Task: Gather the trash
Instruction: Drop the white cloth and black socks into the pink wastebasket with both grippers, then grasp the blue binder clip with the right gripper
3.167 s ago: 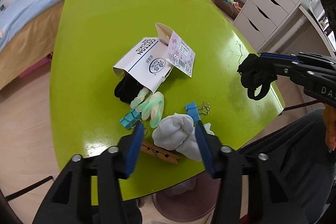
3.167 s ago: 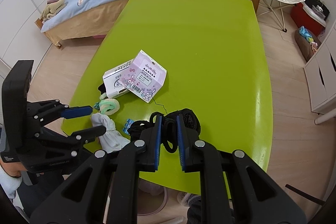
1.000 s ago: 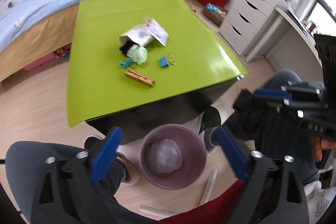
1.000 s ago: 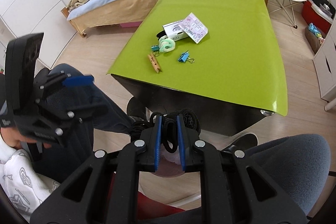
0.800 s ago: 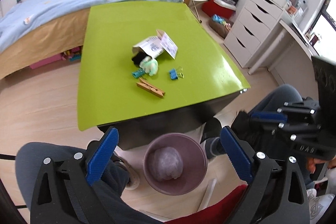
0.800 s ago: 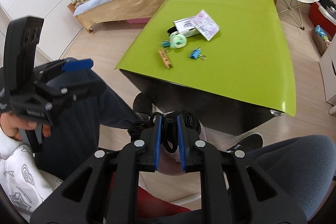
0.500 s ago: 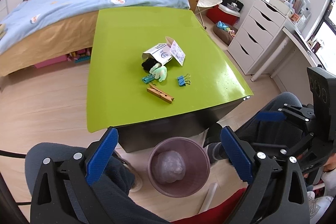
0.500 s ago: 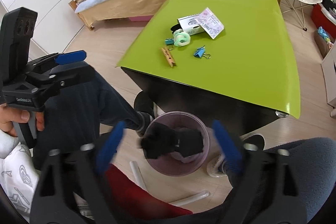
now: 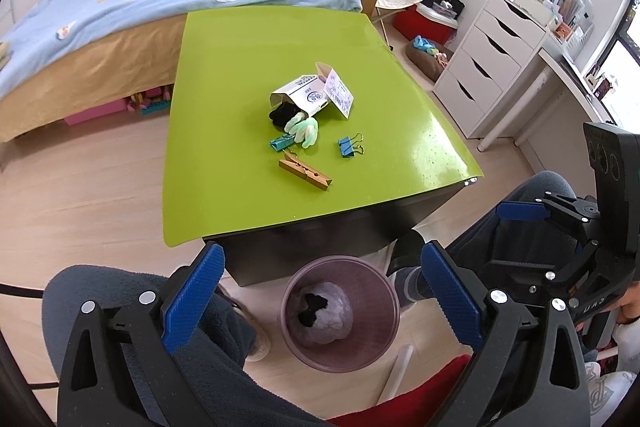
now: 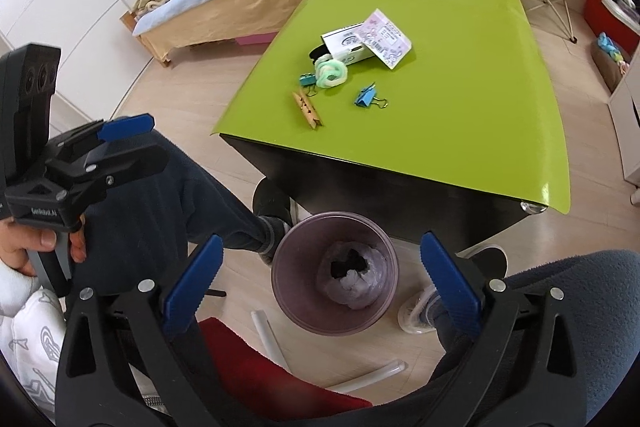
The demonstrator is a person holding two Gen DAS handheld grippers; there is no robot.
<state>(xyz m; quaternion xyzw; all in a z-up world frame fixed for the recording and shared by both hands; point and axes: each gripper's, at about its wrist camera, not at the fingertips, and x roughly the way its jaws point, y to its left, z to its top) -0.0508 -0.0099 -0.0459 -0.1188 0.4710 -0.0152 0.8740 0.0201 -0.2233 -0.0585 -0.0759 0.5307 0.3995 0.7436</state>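
Both hand-held grippers, left and right, hang with jaws apart and empty, the right's opening, over the bin on the floor by the tabletop's near edge; black trash lies inside

Bin sits on the floor before the table — clothespin on top.

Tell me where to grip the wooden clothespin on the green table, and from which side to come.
Grip the wooden clothespin across its middle, coming from above. It lies flat and slanted on the green table, clear of the teal binder clip, so turn the fingers to span its narrow width. Its flat pose probably leaves little to catch from the side.
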